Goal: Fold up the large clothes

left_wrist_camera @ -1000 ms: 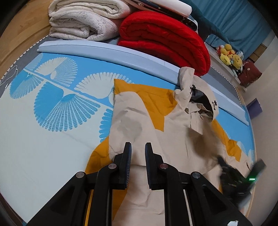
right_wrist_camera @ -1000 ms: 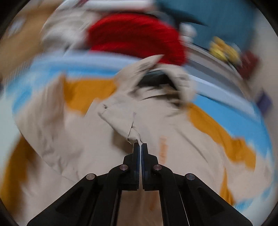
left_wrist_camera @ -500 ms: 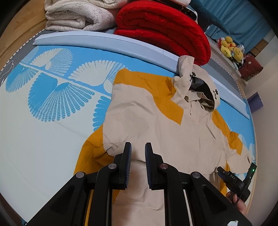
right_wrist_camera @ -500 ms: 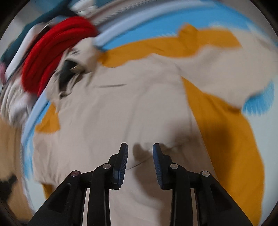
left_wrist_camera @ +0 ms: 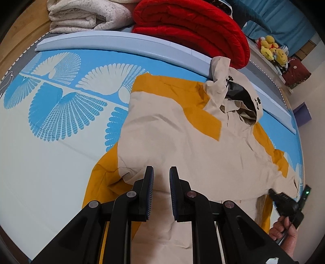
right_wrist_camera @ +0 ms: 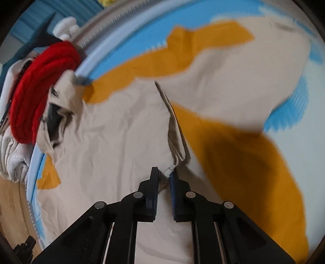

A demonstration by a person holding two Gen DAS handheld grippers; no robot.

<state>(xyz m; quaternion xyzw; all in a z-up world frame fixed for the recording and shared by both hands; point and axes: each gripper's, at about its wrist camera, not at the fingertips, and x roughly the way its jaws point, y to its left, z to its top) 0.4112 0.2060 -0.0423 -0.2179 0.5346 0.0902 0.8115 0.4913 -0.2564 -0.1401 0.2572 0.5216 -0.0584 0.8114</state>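
Note:
A beige and mustard hooded jacket (left_wrist_camera: 182,142) lies spread front-up on the bed, its hood (left_wrist_camera: 239,97) toward the red blanket. My left gripper (left_wrist_camera: 161,172) hovers over the lower left of the jacket's body, its jaws slightly apart with nothing between them. My right gripper (right_wrist_camera: 163,174) is closing on a raised fold of beige jacket fabric (right_wrist_camera: 174,132), which stands up in a ridge from its tips. In the left wrist view the right gripper (left_wrist_camera: 272,192) sits at the jacket's right sleeve end, held by a hand (left_wrist_camera: 284,229).
The bed sheet (left_wrist_camera: 50,132) is pale with blue fan prints. A light blue bolster (left_wrist_camera: 121,42) runs along the far edge. Behind it lie a folded red blanket (left_wrist_camera: 193,26) and a cream blanket (left_wrist_camera: 85,16). Yellow plush toys (left_wrist_camera: 272,50) sit far right.
The right gripper let go of the jacket's front, swung out to the right while rolling, opened, and now closes on a fabric fold. The left gripper sank slightly toward the jacket.

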